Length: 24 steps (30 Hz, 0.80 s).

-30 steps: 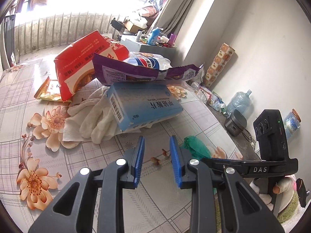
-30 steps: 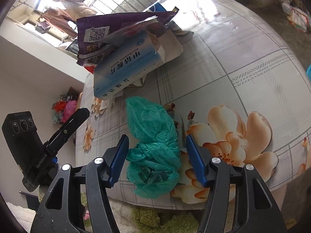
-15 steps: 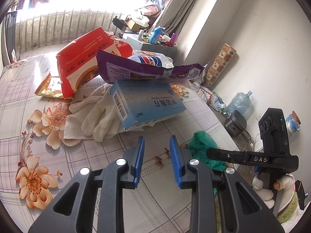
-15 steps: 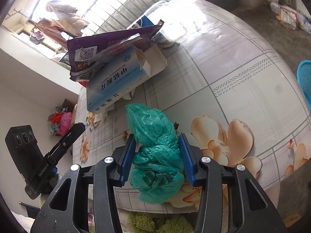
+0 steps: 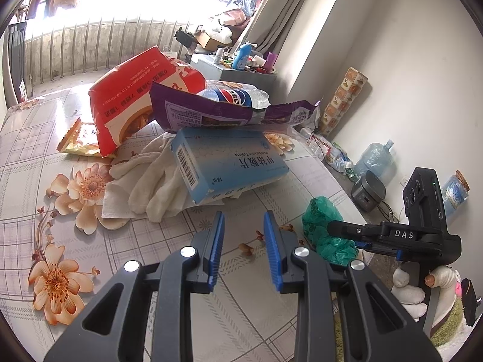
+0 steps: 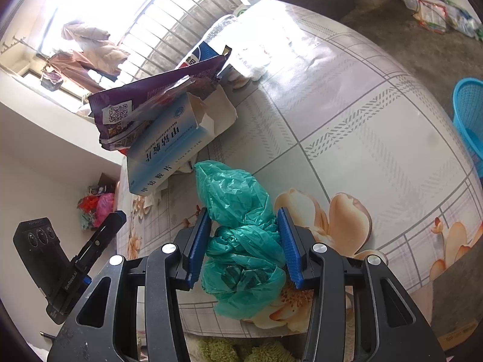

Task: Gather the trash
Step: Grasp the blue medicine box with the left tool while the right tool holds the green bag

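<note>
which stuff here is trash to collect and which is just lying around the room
Trash to collect:
green plastic bag, clamped in the right gripper
blue carton
purple wrapper
red packet
Pepsi bottle

Just lying about:
water jug
rice cooker
blue basket

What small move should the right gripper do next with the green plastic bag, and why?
Probably lift it off the table. The right gripper has just closed its jaws, and its blue pads now press both sides of the crumpled green plastic bag, which lies near the table's edge. The left gripper is empty.
</note>
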Motion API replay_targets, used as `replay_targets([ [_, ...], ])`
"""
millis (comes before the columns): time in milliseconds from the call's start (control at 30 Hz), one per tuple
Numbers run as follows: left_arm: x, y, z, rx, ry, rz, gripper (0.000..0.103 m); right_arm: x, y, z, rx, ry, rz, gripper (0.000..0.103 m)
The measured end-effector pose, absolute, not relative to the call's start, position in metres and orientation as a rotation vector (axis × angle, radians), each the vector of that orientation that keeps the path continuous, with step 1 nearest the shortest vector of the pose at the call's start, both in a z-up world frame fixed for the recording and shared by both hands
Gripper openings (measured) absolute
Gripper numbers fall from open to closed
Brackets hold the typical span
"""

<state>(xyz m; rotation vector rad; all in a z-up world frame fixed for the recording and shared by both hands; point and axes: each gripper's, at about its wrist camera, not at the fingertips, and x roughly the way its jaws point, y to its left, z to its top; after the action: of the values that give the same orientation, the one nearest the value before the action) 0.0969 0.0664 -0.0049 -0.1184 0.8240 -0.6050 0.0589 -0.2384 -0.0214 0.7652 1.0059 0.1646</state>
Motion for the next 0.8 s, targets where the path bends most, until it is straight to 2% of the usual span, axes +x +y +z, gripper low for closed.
replay_targets([
  [367,0.103,0.087,0.008,-0.141,0.748,-0.551,0.026,0.058,-0.241,-0.022,0.769,1.002,0.163,0.042],
  [800,0.167,0.101,0.006,-0.186,0.748,-0.411,0.026,0.08,-0.259,-0.002,0.738,0.936,0.115,0.042],
])
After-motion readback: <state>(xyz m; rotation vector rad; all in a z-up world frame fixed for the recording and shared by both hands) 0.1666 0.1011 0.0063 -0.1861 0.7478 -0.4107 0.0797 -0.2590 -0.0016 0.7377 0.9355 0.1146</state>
